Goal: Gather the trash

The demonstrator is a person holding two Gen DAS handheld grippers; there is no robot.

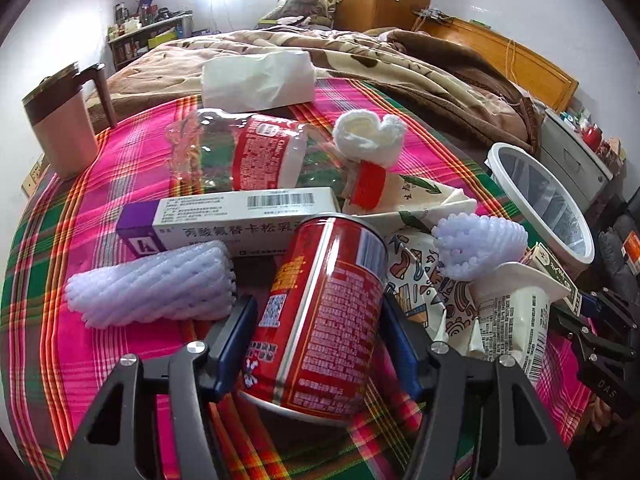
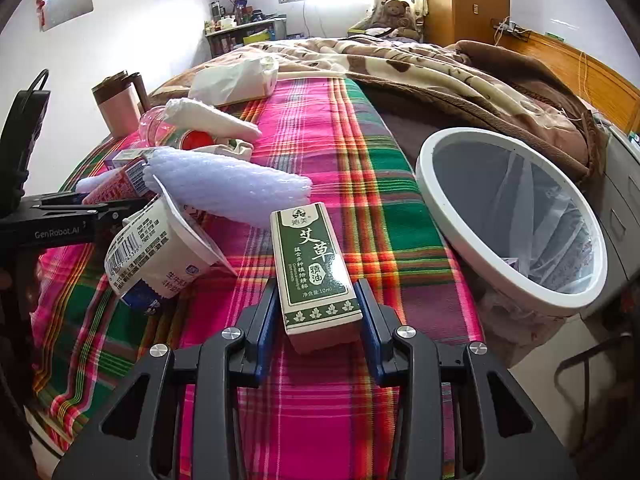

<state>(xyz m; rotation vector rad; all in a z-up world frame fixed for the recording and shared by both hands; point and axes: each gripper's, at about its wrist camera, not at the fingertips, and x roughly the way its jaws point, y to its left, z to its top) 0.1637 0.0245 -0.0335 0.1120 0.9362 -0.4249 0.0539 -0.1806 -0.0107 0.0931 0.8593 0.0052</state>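
Observation:
A red can (image 1: 328, 300) lies on the plaid cloth, and my left gripper (image 1: 319, 304) is shut on it, one blue pad against each side. A green-and-white small box (image 2: 312, 264) lies lengthwise between the jaws of my right gripper (image 2: 317, 286), whose pads are against its near end. To the right, a white-rimmed bin (image 2: 425, 172) with a clear liner stands beside the table edge. Other trash sits around: a yogurt cup (image 2: 160, 256), purple foam nets (image 1: 152, 284), a long medicine box (image 1: 240, 216) and a crushed clear bottle (image 1: 256, 152).
A pink mug (image 1: 60, 128) with a brown lid stands at the far left of the table. A white tissue pack (image 1: 256, 80) lies at the back. Behind the table is a bed with a brown blanket (image 2: 440, 68). A grey drawer unit (image 1: 572, 160) stands beyond the bin.

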